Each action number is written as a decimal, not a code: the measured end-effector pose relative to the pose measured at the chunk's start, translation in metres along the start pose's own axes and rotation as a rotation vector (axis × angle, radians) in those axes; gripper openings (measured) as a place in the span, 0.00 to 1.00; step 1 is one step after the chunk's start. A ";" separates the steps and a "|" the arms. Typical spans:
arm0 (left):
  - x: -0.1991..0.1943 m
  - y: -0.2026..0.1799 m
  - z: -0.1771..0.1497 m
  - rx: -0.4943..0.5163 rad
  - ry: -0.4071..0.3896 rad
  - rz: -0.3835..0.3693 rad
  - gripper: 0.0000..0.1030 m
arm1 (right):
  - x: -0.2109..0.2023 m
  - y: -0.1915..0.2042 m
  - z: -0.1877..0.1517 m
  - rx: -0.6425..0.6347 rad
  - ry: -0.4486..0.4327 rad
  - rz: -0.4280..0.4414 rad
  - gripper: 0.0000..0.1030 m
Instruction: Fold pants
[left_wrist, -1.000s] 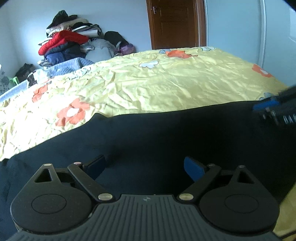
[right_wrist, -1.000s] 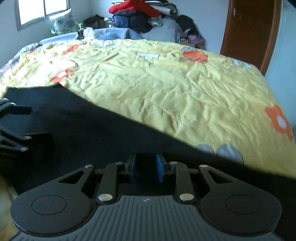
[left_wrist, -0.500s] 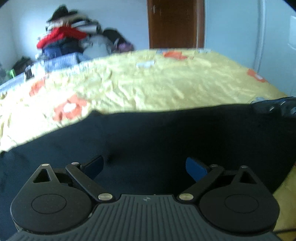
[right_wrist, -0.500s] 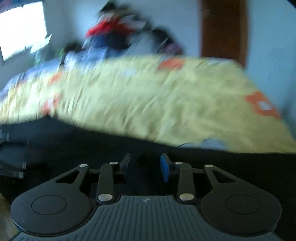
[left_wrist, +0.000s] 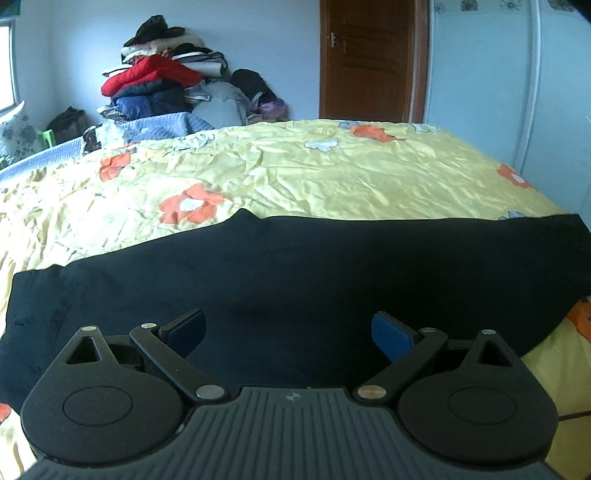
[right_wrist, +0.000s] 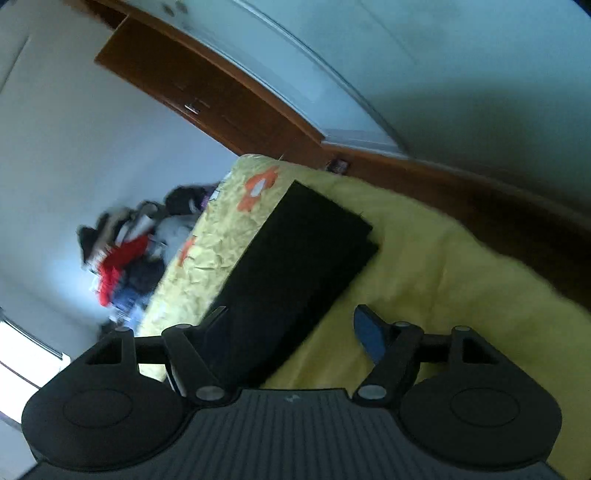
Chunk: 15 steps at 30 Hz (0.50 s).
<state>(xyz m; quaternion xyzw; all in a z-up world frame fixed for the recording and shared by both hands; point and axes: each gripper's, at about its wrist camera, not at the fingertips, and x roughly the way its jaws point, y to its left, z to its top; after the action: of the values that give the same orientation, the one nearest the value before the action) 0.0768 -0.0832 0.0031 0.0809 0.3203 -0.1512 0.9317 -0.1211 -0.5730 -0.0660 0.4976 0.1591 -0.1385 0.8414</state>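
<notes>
Both the left hand-held gripper (left_wrist: 288, 328) and right hand-held gripper (right_wrist: 291, 328) are released, gripping nothing, dark pants (left_wrist: 295, 273) lie flat along the near bed (left_wrist: 332, 173) edge; risk: a one-layer pinch skews the fold.

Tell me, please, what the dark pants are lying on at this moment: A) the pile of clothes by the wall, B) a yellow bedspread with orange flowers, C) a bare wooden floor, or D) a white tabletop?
B: the pants lie spread flat across the yellow bedspread with orange flowers.
</notes>
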 end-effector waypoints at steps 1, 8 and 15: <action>-0.001 -0.002 -0.001 0.010 -0.001 0.002 0.96 | 0.005 0.003 -0.001 -0.014 -0.002 -0.002 0.71; -0.004 -0.011 -0.004 0.049 0.001 0.006 0.96 | 0.044 0.012 0.014 -0.047 -0.122 -0.059 0.54; -0.007 0.000 0.004 0.003 -0.011 0.033 0.96 | 0.049 0.007 0.020 -0.003 -0.136 -0.020 0.07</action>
<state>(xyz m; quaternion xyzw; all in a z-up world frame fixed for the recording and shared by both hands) 0.0736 -0.0826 0.0107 0.0867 0.3133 -0.1369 0.9357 -0.0712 -0.5911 -0.0709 0.4841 0.1066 -0.1804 0.8496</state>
